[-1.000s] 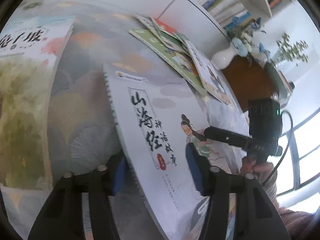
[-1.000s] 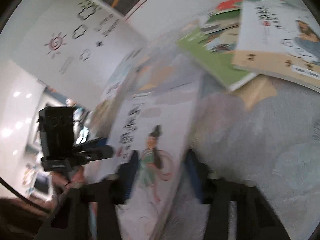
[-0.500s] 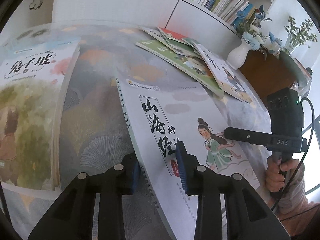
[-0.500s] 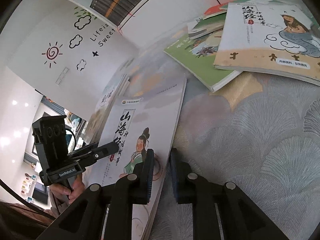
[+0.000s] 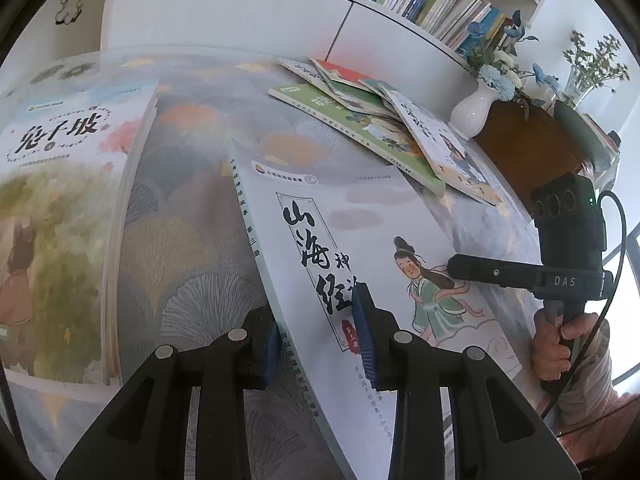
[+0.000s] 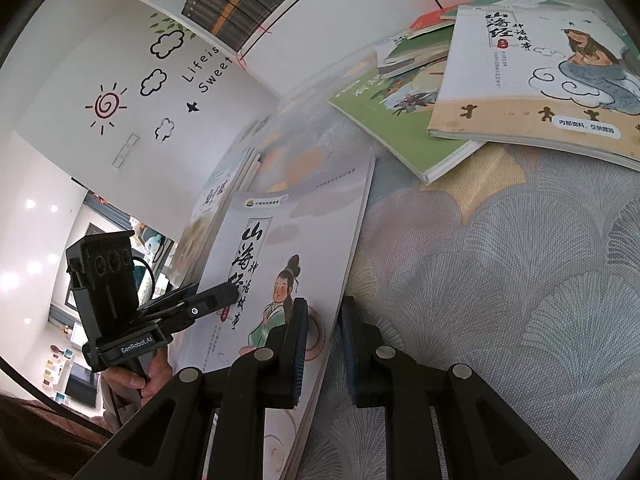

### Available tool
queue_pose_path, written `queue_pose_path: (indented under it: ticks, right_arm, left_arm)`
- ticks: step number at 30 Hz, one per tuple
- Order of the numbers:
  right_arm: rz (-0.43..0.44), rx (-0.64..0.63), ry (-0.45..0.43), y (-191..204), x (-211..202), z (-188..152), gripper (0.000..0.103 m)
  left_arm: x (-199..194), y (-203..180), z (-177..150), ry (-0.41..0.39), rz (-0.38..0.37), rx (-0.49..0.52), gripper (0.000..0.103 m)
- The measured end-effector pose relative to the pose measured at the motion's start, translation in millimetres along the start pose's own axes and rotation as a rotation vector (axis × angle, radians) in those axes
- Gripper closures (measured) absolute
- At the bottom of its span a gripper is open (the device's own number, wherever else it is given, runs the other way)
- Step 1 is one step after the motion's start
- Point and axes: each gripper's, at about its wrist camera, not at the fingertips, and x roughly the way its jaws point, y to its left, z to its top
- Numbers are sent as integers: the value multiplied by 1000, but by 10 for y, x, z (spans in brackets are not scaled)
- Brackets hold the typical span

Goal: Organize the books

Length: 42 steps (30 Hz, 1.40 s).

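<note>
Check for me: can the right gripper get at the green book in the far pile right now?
Probably not: the right gripper is shut on the white storybook, so it's occupied, though bare tablecloth lies before the green book.

the work surface is a table covered by a cloth (image 5: 188, 264) printed with fan-shaped leaf motifs in grey, cream and orange. a white cabinet front (image 5: 240, 20) runs behind the far edge of the table. at the table's far right corner stands a white vase (image 5: 472, 110) holding blue and white flowers, just beside a dark brown wooden block (image 5: 524, 152). a second vase with green sprigs (image 5: 592, 68) stands further right. in the right wrist view, the white wall (image 6: 120, 128) carries line decals: a red spiral sun (image 6: 106, 106), outlined clouds (image 6: 167, 43), a black star (image 6: 193, 107) and the lettering "life is sweet" (image 6: 208, 66).
</note>
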Motion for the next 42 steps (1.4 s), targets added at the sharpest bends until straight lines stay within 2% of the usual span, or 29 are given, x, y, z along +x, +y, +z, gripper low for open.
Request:
queue_pose_path:
  ticks: [13,18,21,23,26,31,33,36,42]
  right_arm:
    - [-2,-4,1,-21,1,16,89]
    - [-99,-76,5,160,2,14,86]
    - [-153,-93,30,293,16,15,85]
    - [-128,-58,39,301,15,18,85]
    - [-118,-47,34,353,-5,29,85]
    - [-123,-83,31,559,-51,52,85]
    - [-131,-109,29,647,-78,44,85]
    - [-106,-93,32,696,-117,50,85]
    - [-27,-13,73,734,-86,117,85]
  left_arm:
    - [5,-28,8,-14,15,27,72]
    - [-9,13,46,5,-11,-2,73]
    - [-29,1,61,3,24,-9,73]
    - [-53,-48,64,1,64,22,73]
    - [-131,-84,94,-4,42,28,73]
    - [-244,-164,150,-35,75,76,73]
    - [-285,-150,178,-40,58,63,73]
    - [-350,-124,222,-41,42,48,73]
    - [-470,-141,328,-31,85,65,73]
